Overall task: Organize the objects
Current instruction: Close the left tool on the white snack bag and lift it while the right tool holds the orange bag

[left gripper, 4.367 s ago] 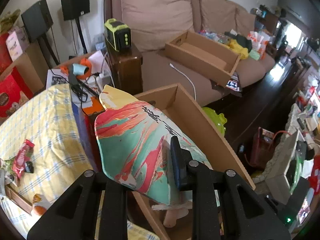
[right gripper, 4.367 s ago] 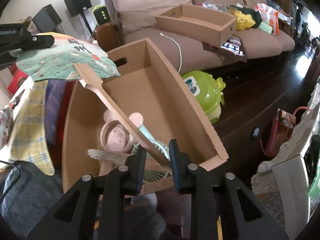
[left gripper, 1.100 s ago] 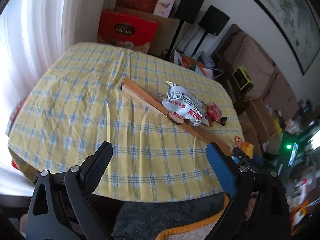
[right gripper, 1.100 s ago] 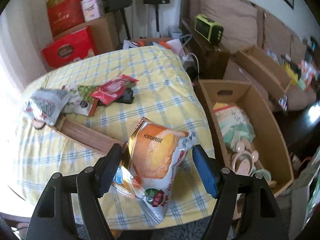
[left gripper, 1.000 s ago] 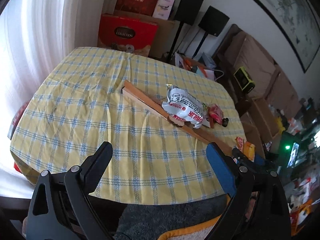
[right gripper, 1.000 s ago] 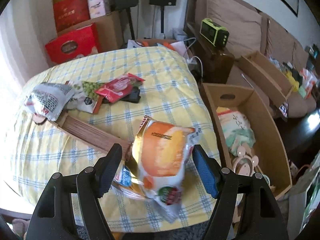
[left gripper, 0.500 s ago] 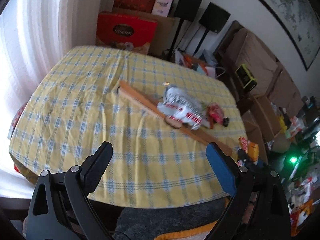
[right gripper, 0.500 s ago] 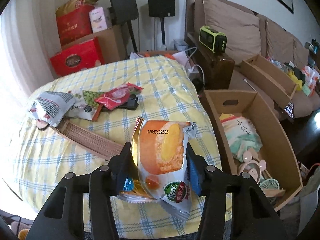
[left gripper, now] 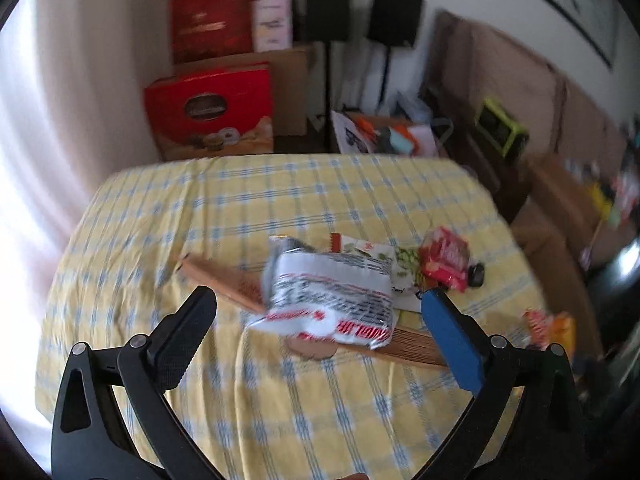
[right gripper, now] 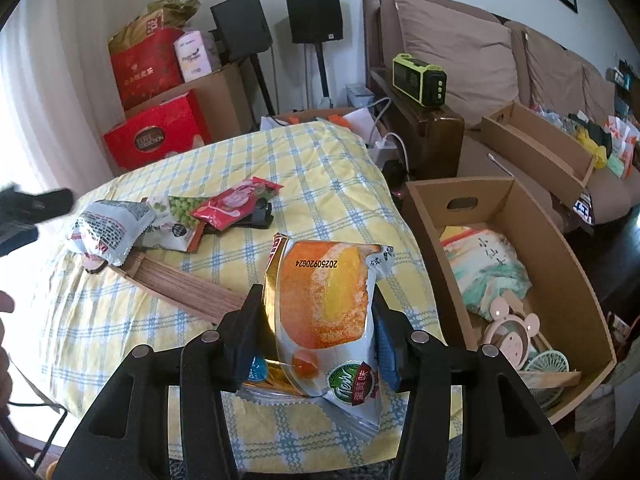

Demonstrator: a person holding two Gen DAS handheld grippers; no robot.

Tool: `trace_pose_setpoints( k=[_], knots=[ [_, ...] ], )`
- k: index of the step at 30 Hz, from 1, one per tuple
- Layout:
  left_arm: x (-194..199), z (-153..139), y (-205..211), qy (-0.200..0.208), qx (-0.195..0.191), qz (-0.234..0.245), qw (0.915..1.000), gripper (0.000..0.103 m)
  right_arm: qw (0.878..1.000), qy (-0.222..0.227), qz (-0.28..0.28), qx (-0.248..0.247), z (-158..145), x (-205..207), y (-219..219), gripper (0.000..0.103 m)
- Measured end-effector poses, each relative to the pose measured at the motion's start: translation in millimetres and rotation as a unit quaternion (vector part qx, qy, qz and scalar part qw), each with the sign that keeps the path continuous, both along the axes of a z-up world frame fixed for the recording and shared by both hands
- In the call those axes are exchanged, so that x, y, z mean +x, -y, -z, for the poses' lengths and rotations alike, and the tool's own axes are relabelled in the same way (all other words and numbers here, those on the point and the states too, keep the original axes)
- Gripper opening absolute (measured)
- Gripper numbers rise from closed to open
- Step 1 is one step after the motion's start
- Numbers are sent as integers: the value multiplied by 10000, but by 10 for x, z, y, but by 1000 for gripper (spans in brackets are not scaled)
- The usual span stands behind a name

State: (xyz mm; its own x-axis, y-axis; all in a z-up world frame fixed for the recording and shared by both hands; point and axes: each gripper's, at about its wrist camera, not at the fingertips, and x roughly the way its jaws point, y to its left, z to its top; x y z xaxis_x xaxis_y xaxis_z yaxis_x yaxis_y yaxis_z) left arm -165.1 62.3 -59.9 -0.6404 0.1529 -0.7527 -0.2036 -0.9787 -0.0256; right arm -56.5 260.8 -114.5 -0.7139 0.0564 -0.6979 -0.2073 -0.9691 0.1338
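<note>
The right tongs point(right gripper: 316, 336) pinch an orange snack bag point(right gripper: 324, 300), held upright over the checked surface point(right gripper: 240, 168). At 3 o'clock, a cardboard box point(right gripper: 560, 264) stands beside the surface. The left tongs point(left gripper: 320, 328) gape wide, holding nothing, above a white bag point(left gripper: 328, 292) lying on a wooden fan point(left gripper: 224, 276). At 1 o'clock from it lies a red packet point(left gripper: 446, 258).

The left tool point(left gripper: 316, 312) hangs spread wide above a white packet point(left gripper: 328, 300) lying across a wooden fan point(left gripper: 236, 284) mid-surface point(left gripper: 280, 200).
</note>
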Motion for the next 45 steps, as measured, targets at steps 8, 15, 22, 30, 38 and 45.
trace_pose_setpoints(
  k=[8,15,22,30,38,45],
  knots=[
    [-217,397,-291,162,-746,50,9971,103,9998,16,-41,-168,18,-3,-17,51],
    [-265,428,-219,68,-642,-46,9979,83,9997,13,-76,-240,22,-11,-21,51],
    [-148,230,-133,-247,-408,45,9989,64,9996,-43,-152,-216,-3,12,28,51],
    [168,-205,40,-677,-107,87,9976,60,9993,-236,-193,-203,-186,130,40,51],
    [704,-510,330,-1124,61,-20,9936,59,9986,-420,-246,-217,-468,322,50,51],
    [1074,-710,566,-1407,-42,-135,9900,60,9955,-689,-620,-204,-769,522,172,51]
  ],
)
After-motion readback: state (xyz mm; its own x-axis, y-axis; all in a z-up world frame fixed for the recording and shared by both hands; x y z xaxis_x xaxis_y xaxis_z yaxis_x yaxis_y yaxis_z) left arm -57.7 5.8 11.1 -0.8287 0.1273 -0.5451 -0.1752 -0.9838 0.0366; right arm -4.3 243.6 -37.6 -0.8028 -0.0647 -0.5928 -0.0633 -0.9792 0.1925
